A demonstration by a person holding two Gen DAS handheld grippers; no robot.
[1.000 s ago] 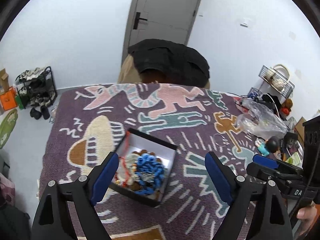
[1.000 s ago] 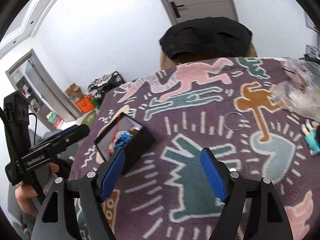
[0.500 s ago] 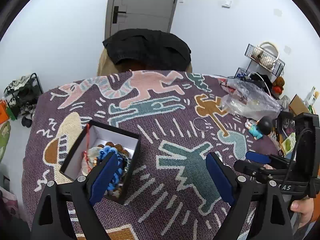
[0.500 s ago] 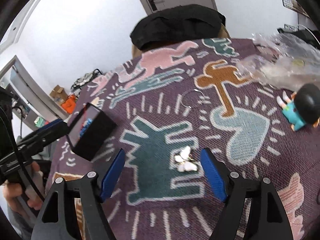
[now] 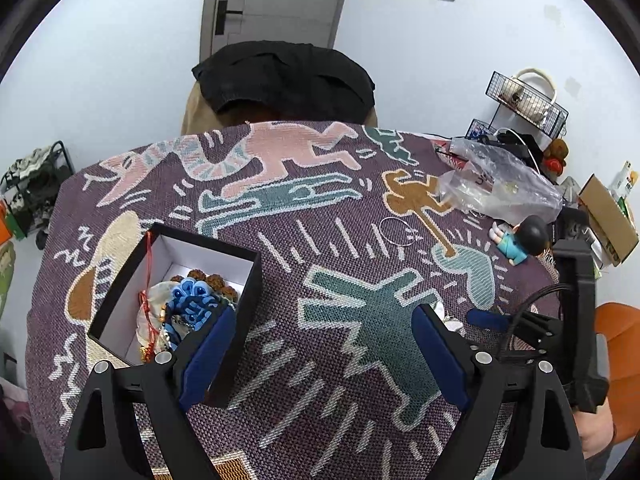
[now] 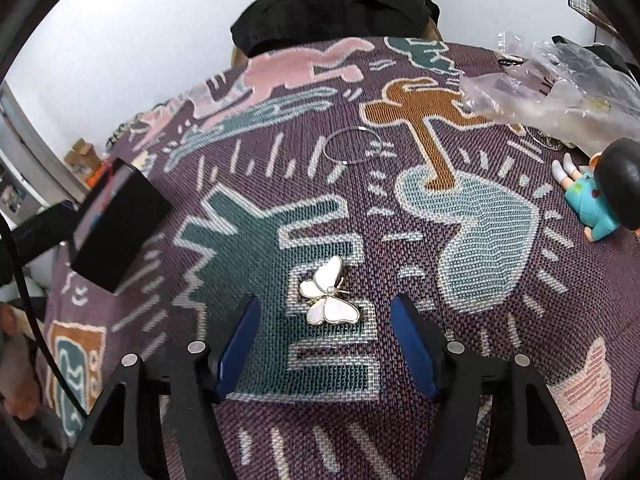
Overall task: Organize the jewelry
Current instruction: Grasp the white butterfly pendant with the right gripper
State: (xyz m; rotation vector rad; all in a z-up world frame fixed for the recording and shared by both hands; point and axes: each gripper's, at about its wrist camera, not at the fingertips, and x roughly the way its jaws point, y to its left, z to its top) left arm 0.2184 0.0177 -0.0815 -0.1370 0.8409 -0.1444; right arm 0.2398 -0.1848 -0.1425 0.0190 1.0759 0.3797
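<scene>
Butterfly brooch (image 6: 329, 297) lies flat on the woven cloth (image 6: 400, 240) over the table, on the teal figure, framed between the right gripper (image 6: 325, 342) pads but slightly ahead of the tips. No contact yet. Jaws have just been closing, now at a middling gap with clear cloth either side of the brooch.

Step in hand, I'd say: pinch the brooch. It's thin and flat, so get the tips right down onto the cloth, straddling the wings across the narrow axis, then close slowly. Risk: the pads skate over it or snag the weave.

From the brooch: thin wire bangle (image 6: 352, 146) farther back, well apart. Doll figure (image 6: 600, 196) off to the right, plastic bag (image 6: 560, 92) behind that. Black box (image 5: 176, 292), already holding beads and a red cord, sits well to the left, the likely drop spot.

Left gripper (image 5: 320, 356) beside the box, jaws wide, nothing in them.
</scene>
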